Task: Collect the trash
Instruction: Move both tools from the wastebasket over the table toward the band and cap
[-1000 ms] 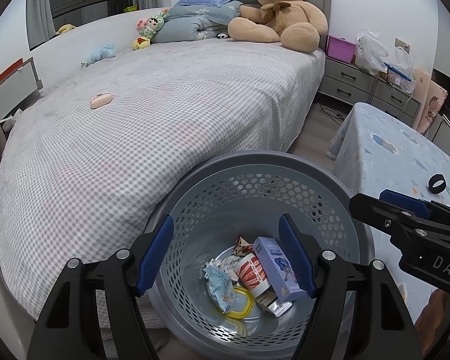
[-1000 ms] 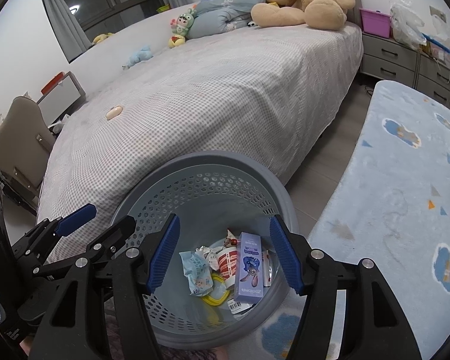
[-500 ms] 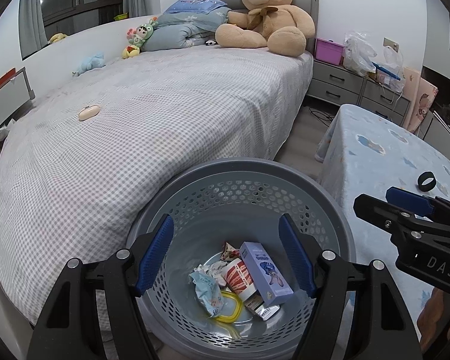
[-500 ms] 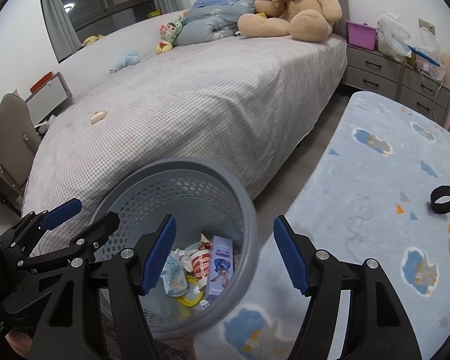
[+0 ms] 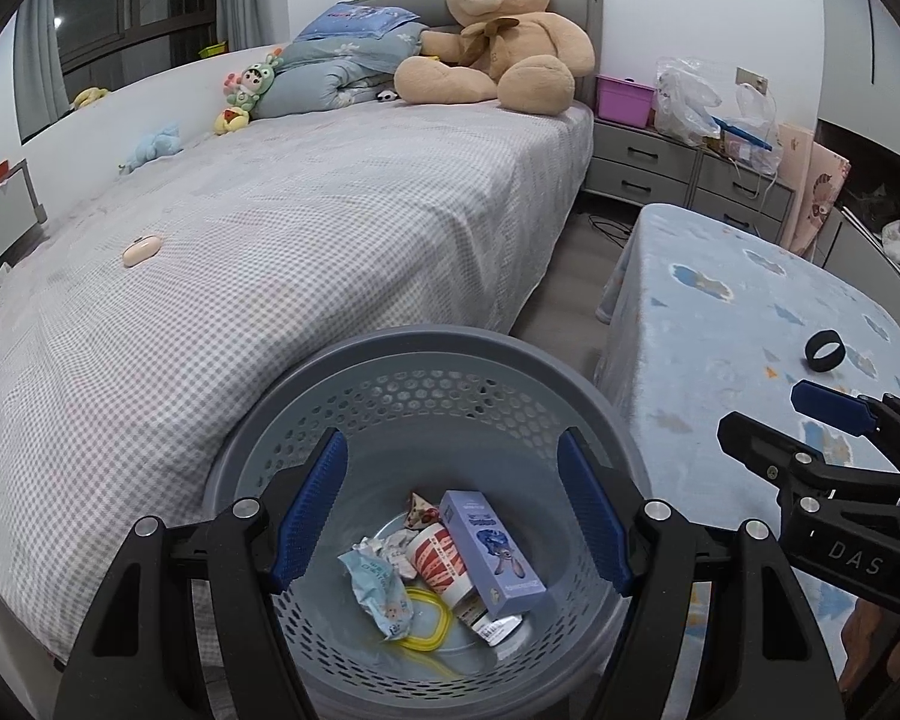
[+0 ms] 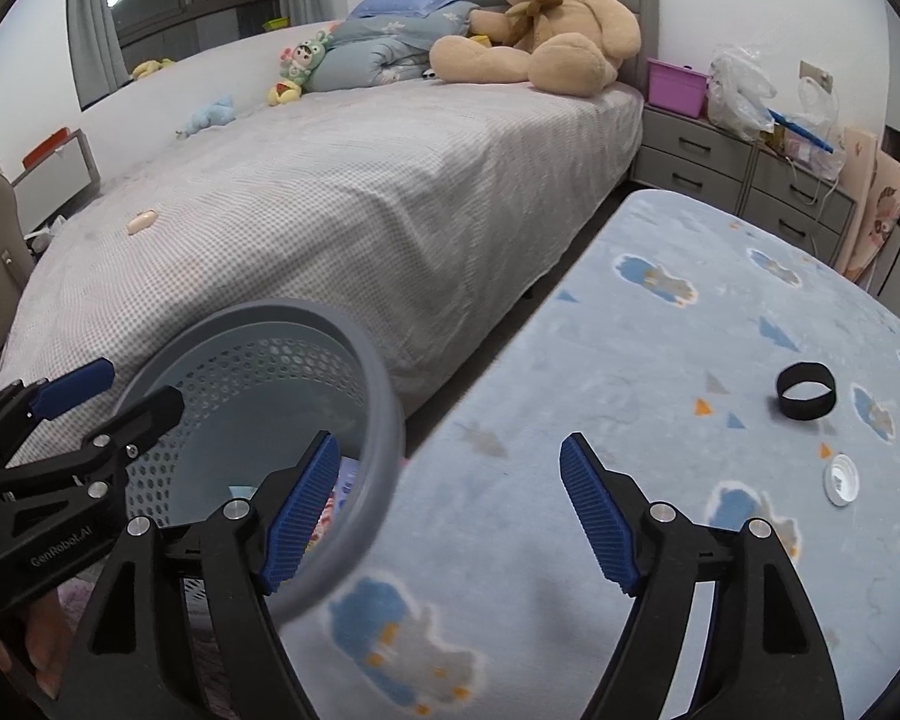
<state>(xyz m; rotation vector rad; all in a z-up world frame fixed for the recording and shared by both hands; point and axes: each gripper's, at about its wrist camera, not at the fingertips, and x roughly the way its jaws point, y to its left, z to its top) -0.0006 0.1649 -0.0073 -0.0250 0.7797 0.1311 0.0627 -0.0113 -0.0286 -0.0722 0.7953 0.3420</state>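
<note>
Now that the right gripper (image 6: 450, 516) has swung off the basket (image 5: 426, 354) toward the blue table (image 6: 660, 330), its jaws have just been opening with nothing between them. Left gripper (image 5: 450, 510) hangs open and empty over the binned trash (image 5: 444, 564). Probably next: the black ring (image 6: 805, 399) or white cap (image 6: 841, 480).

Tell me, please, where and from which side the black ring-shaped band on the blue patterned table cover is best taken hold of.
Grip the black ring-shaped band across one wall, one finger inside the hole and one outside, coming from above. It stands on its edge with the opening upward, so the thin wall probably offers the surest pinch. The right tool is open, holds nothing and is nearest. The small white round cap lies beside the band but apart.
</note>
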